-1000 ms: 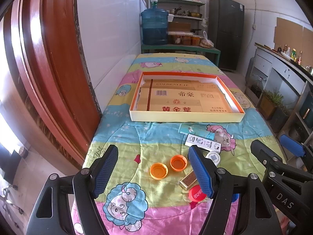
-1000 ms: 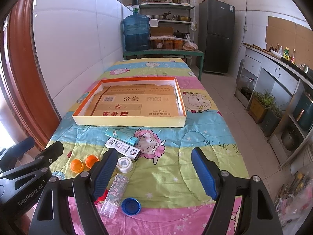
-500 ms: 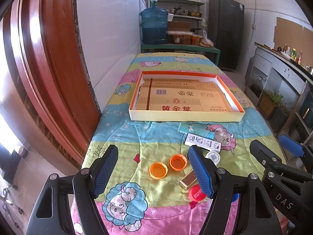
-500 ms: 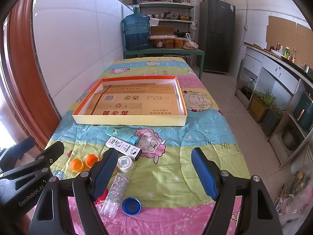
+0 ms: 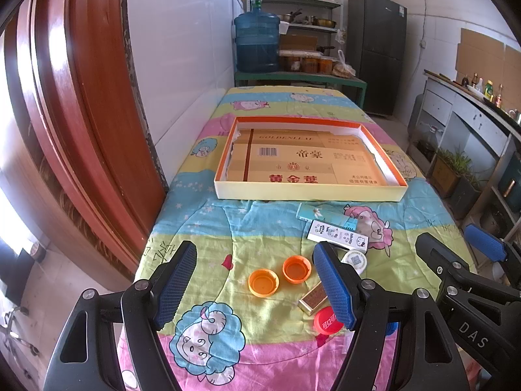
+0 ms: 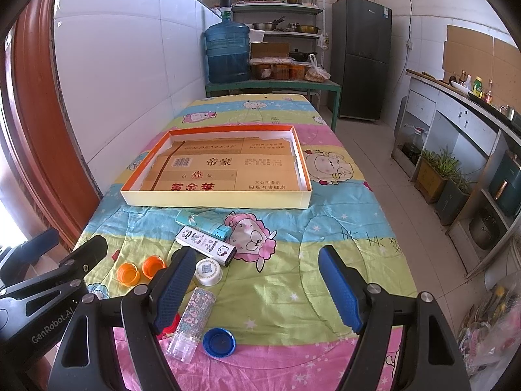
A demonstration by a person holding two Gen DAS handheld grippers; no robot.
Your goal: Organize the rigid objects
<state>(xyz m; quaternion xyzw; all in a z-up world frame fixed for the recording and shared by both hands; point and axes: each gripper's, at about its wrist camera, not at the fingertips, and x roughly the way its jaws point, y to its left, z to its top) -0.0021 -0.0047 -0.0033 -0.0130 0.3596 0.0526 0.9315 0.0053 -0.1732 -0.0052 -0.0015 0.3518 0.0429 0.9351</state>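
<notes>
Table (image 6: 342,228) covered with a cartoon-print cloth, kitchen room behind. Shallow tray (image 5: 309,192) with orange inner rim sits mid-table, lined with flattened brown cardboard; no loose items inside it.

Small objects lie on the cloth on the near side of the tray:
- teal box (image 6: 202,222), just beside the tray's near wall
- white patterned box (image 6: 205,242), touching the teal box's near edge
- white round lid (image 6: 208,271), near that box's end
- two orange caps (image 5: 279,276), side by side, open side up
- matchbox (image 5: 312,298) and red cap (image 5: 327,320), both partly behind a left finger
- floral tube (image 6: 192,322), lying flat with its clear end toward the camera
- blue cap (image 6: 219,342), just beside the tube

Left gripper (image 5: 254,288): jaws wide apart, empty, above the orange caps. Right gripper (image 6: 257,288): jaws wide apart, empty, over bare cloth to the right of the lid and tube. Neither touches any object.
</notes>
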